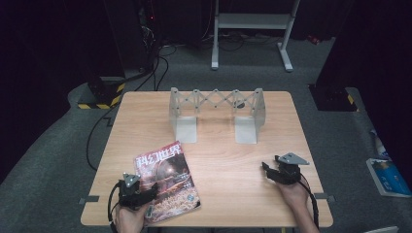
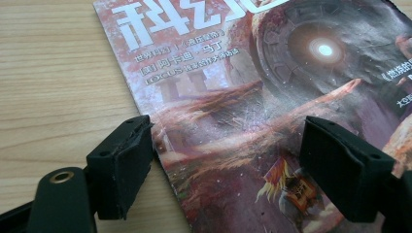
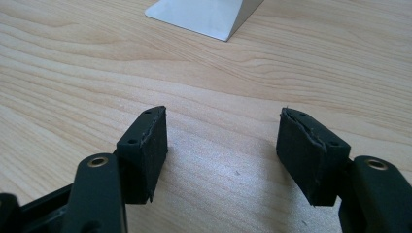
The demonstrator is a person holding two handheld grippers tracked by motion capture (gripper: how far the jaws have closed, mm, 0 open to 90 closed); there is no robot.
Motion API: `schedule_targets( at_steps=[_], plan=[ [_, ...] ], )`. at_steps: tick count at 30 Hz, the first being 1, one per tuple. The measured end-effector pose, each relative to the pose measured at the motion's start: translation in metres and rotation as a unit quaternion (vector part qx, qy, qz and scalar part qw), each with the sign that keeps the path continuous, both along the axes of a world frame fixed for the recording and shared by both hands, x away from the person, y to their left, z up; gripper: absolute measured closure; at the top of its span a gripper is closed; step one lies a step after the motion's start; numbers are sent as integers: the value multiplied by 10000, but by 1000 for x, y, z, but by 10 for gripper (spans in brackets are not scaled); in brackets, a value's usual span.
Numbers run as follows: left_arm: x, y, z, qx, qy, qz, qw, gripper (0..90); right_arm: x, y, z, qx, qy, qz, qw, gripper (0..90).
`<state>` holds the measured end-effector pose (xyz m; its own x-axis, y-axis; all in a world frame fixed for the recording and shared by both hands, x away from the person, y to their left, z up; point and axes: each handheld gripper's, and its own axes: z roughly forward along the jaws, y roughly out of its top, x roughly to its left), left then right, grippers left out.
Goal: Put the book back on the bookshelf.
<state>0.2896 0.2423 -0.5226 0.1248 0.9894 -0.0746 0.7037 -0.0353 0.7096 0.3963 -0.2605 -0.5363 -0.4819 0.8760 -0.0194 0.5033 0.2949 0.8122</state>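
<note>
Magazine [image 1: 167, 182] before rack [image 1: 216, 115], left

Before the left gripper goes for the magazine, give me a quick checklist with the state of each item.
1. Left gripper jaws apart: ok.
2. Magazine flat on the table, cover up: ok.
3. Magazine's edge between the left jaws: ok, one pad sits off the cover's edge, the other over the cover.
4. Pads pressing the magazine: not ok, not yet closed.
5. Right gripper open, over bare wood: ok.
6. Metal rack far from both grippers: ok.

The glossy magazine [image 1: 166, 181] bore a reddish-brown cover with white title characters; beyond it stood a pale grey metal lattice rack [image 1: 216, 113] on the light wood-grain table [image 1: 223, 165].
</note>
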Motion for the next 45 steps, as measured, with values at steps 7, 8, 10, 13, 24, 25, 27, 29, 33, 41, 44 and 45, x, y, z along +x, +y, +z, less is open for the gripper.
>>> schedule_targets(
  at_steps=[7,8,10,13,24,25,27,29,33,41,44,45],
  plan=[
    [4,-9,0,11,1,-110,9999,198,0,0,0,2,5,-2,10000,358],
    [5,-11,0,7,1,-116,9999,198,0,0,0,1,0,-1,10000,359],
    [6,-13,0,10,10,-157,9999,198,0,0,0,2,3,-2,10000,358],
    [8,-17,0,12,9,-197,9998,198,0,0,0,-6,-7,6,10000,358],
    [11,-26,1,5,16,-273,9996,198,0,0,0,-4,0,0,10000,359],
    [12,-26,1,19,7,-288,9996,198,0,0,0,-3,0,0,10000,359],
    [12,-28,1,9,14,-305,9995,198,0,0,0,-3,1,-1,10000,359],
    [13,-30,1,14,11,-337,9994,198,0,0,0,-4,1,0,10000,359],
    [15,-34,0,0,4,-380,9993,198,0,0,0,-1,2,-1,10000,359],
    [19,-43,0,22,-20,-479,9988,198,0,0,0,-2,2,-1,10000,359],
    [20,-47,0,-3,-35,-503,9987,198,0,0,0,-2,4,-1,10000,360],
    [21,-49,0,10,-41,-533,9986,198,0,0,0,-2,4,-1,10000,360]
  ],
)
